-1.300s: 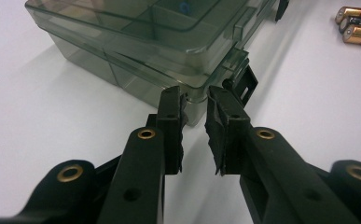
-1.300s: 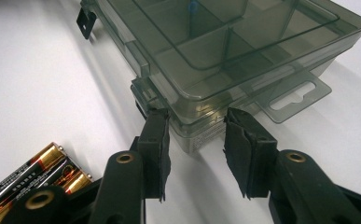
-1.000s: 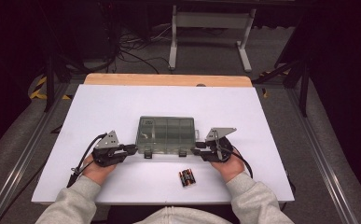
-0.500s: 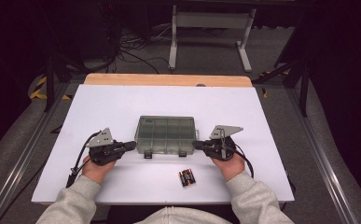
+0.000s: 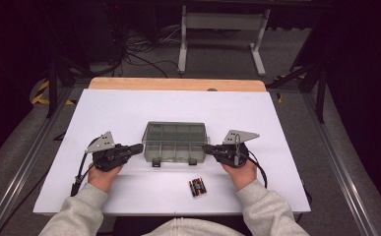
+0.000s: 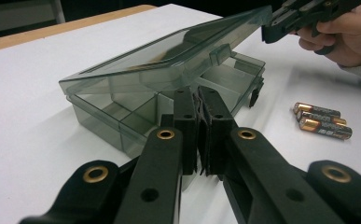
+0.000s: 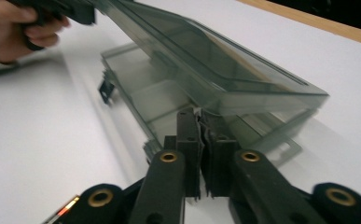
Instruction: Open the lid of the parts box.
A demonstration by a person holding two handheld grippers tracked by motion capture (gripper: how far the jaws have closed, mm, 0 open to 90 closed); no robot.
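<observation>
A smoky clear compartment box (image 5: 175, 147) lies mid-table with its latches undone. Its lid (image 6: 169, 51) is hinged at the back and tilted up at the front, off the base (image 7: 136, 93). My left gripper (image 5: 139, 147) is shut, its tips (image 6: 197, 93) tucked under the lid's left end. My right gripper (image 5: 205, 147) comes in from the other side, tips (image 7: 199, 116) under the lid's right end. Its jaws have just been opening slightly, but they look pressed together with nothing between them. Three AA batteries (image 5: 197, 187) lie in front of the box.
The white tabletop (image 5: 276, 123) has a wooden strip along its far edge (image 5: 178, 83). The box's two front latches (image 5: 156, 162) hang down toward me. Cables trail from both grippers over the near corners. A metal stand and wires sit on the floor beyond the table.
Both hands have shifted slightly outward from the box's sides. The gripper tips now sit at the lid's ends, and its front edge stands lifted off the base.
</observation>
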